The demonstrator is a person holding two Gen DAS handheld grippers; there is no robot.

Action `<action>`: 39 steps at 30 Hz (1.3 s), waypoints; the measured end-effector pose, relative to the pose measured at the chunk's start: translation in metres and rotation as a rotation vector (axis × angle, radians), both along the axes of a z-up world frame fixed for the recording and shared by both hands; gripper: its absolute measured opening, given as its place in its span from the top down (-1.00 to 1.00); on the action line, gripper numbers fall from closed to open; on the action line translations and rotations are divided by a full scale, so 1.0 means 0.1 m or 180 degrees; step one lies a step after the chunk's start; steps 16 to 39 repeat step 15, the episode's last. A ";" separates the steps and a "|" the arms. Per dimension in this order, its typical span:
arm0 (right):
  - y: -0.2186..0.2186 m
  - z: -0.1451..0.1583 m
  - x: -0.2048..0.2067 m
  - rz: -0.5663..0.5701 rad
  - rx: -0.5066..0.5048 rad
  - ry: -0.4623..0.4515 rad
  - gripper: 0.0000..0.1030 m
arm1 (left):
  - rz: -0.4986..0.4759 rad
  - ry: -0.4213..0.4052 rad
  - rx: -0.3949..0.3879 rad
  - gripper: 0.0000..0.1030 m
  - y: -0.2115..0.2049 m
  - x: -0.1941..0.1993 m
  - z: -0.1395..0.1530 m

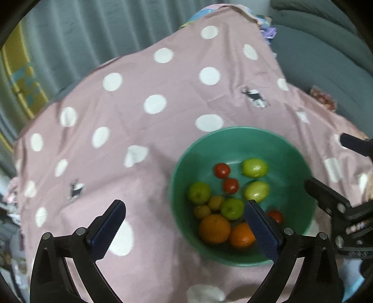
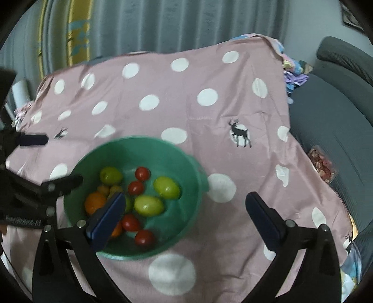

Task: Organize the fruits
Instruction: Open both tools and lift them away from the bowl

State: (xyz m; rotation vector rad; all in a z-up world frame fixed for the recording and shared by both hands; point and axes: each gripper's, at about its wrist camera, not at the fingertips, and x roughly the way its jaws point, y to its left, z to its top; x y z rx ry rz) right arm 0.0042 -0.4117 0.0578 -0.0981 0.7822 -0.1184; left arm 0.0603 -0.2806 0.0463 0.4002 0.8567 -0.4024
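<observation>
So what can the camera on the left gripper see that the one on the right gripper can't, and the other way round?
Only the left wrist view shows both oranges in full; its own left gripper stands open and empty. Only the right wrist view shows the fourth tomato near the bowl's front, the deer print clearly and a picture corner on the wall; its own right gripper is open and empty too. Both share the green bowl of fruit, the pink dotted cloth, grey curtain and grey sofa.

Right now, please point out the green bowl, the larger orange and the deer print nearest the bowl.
Green bowl (image 1: 242, 132): left wrist view, far rim.
Larger orange (image 1: 214, 228): left wrist view, its middle.
Deer print (image 2: 240, 134): right wrist view, its body.
</observation>
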 end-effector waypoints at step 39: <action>0.13 0.09 -0.13 0.0105 0.0095 0.0026 -1.00 | 0.0050 0.0144 -0.0256 -0.96 0.10 -0.12 0.15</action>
